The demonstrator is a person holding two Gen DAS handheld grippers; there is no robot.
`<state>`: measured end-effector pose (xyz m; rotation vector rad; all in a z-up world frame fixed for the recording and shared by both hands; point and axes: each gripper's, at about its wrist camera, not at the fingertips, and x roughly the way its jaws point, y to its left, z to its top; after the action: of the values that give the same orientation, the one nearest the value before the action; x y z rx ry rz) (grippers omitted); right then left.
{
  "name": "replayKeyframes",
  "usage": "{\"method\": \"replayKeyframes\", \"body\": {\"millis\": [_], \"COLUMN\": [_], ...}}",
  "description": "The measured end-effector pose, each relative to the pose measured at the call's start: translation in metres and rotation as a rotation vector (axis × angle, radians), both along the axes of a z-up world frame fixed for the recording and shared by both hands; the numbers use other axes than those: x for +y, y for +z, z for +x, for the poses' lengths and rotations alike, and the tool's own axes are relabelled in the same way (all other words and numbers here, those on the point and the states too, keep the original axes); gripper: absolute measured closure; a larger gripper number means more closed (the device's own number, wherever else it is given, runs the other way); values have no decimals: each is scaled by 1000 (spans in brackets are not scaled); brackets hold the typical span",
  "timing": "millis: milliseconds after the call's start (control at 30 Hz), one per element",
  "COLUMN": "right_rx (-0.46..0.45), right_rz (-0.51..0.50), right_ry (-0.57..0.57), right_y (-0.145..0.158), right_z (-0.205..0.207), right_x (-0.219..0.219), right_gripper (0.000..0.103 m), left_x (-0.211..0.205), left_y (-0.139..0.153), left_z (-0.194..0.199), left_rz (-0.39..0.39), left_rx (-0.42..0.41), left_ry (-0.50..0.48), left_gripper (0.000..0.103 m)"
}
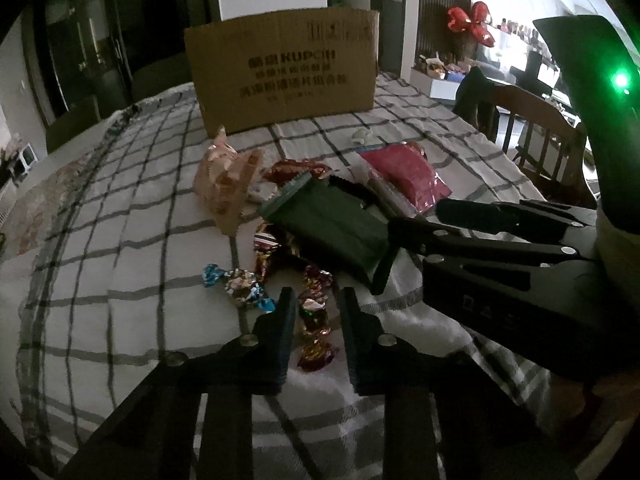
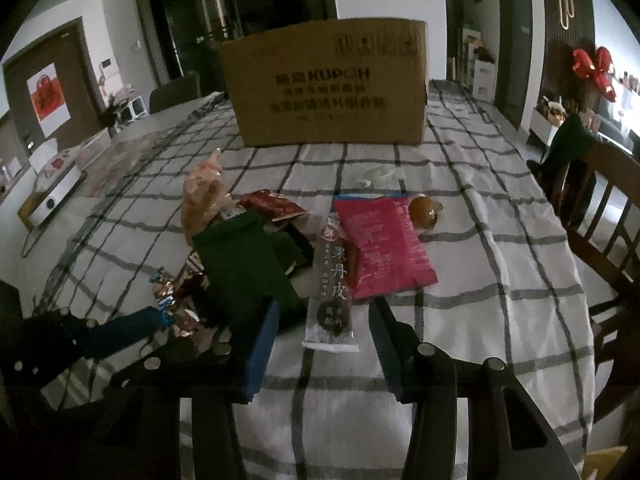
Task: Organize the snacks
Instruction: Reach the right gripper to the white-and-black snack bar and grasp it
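Your left gripper (image 1: 313,300) gapes narrowly over several foil-wrapped candies (image 1: 276,276), your right gripper (image 2: 324,320) wide before one long clear fruit-leather strip (image 2: 333,280) pointing toward the one brown cardboard box (image 2: 328,80) at the checked tablecloth's (image 2: 500,280) far edge.

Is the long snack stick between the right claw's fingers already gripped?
No. The right claw is open; the snack stick lies flat on the tablecloth.

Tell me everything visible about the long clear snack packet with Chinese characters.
The long clear plastic snack packet lies flat on the checked tablecloth, lengthwise toward the camera. It bears a red seal on top, dark characters, and dark contents below. Its right edge touches the pink bag. It lies ahead of the open right hand-held gripper, ungrasped.
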<state>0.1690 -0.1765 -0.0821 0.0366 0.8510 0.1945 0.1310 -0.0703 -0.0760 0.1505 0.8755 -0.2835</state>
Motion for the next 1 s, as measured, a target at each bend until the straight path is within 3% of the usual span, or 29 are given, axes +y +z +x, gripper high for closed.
{"method": "replayKeyframes", "body": {"millis": [433,633,800,900,1000], "right_rx": [23,51,50,36,31], "right_rz": [9,92,113,57,61], "right_ry": [-5,-26,-40,-26,-15], "right_y": [-6,-10,-12,-12,-9], "right_z": [19,27,29,28,25], "right_x": [4,-6,-12,-6,-7], "right_gripper": [66,66,77,83,84], "left_x": [12,16,15,15,18], "left_y": [-7,-1,12,18,25], "left_z": [13,12,11,15,19], "left_rz": [-57,-76,-86,-95,-110], "left_rx": [52,34,-3,-10,-20], "left_ry": [44,55,52,58,74], "left_gripper": [86,86,86,86,86]}}
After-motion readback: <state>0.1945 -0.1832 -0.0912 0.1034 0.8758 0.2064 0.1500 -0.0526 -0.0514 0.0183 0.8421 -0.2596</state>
